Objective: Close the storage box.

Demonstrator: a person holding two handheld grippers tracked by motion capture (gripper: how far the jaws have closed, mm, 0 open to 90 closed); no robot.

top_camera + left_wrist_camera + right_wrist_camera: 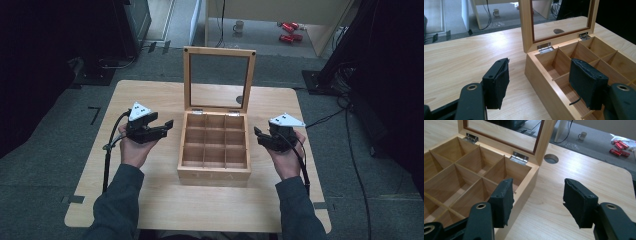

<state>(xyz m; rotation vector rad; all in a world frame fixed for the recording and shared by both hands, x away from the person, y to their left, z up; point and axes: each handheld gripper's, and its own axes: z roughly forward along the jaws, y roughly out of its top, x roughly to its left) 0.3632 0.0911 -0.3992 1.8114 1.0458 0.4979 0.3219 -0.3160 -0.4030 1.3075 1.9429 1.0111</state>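
Wooden box [215, 145] at middle of counter [150, 200], lid [219, 80] standing upright, nine compartments bare. Left gripper [167, 126] held just left of box, right gripper [257, 135] just right of it, both apart from it, jaws pointing inward.

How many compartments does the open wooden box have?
9, in a three-by-three grid inside the open light-wood divided box: three along the hinged glass-paned lid, three across the middle, three along the front wall. All look empty.

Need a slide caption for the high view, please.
Open wooden box, lid upright, compartments empty; left tool and right tool flank it, open.
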